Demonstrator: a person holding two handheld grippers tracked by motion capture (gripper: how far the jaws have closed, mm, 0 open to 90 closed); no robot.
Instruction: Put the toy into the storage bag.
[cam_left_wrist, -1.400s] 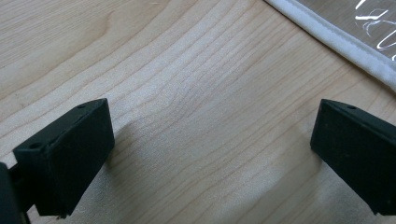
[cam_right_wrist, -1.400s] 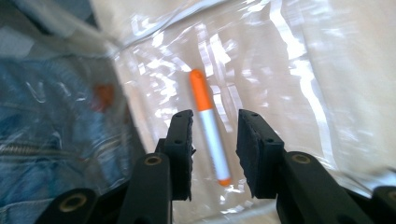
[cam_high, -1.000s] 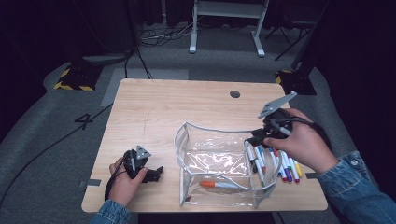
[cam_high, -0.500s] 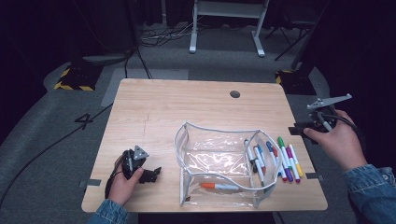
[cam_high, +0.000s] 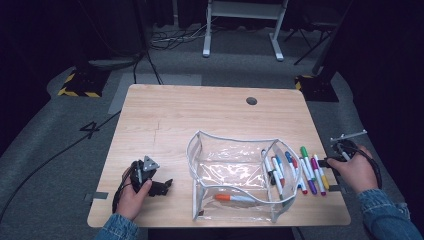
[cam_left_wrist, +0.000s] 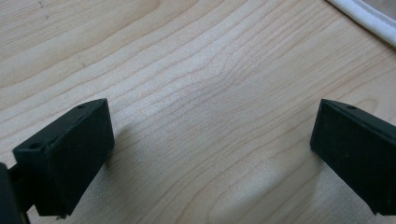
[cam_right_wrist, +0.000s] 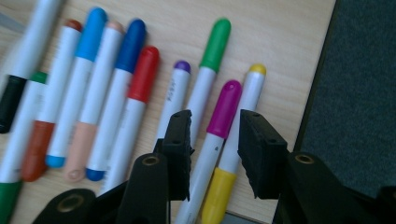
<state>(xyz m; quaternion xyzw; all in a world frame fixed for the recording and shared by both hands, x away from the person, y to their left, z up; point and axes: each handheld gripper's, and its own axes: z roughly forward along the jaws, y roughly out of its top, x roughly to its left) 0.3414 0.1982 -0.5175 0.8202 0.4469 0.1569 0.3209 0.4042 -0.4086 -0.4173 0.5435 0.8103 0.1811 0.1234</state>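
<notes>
Right hand-held gripper (cam_right_wrist: 212, 135) hovers, jaws parted and gripping nothing, over the magenta-capped white marker (cam_right_wrist: 219, 126) at four o'clock beside the clear plastic pouch (cam_high: 235, 175) on the desk (cam_high: 200, 120), reaching to pick; next, I judge, straddle and squeeze.

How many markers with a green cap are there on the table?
2. One green marker lies between the purple marker and the magenta marker. The other green marker lies beside the black marker, partly cut off. More may be hidden.

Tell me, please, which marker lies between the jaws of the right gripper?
The magenta-capped marker. It runs up between the right gripper's open jaws; the yellow-capped marker and purple-capped marker lie just outside them.
</notes>
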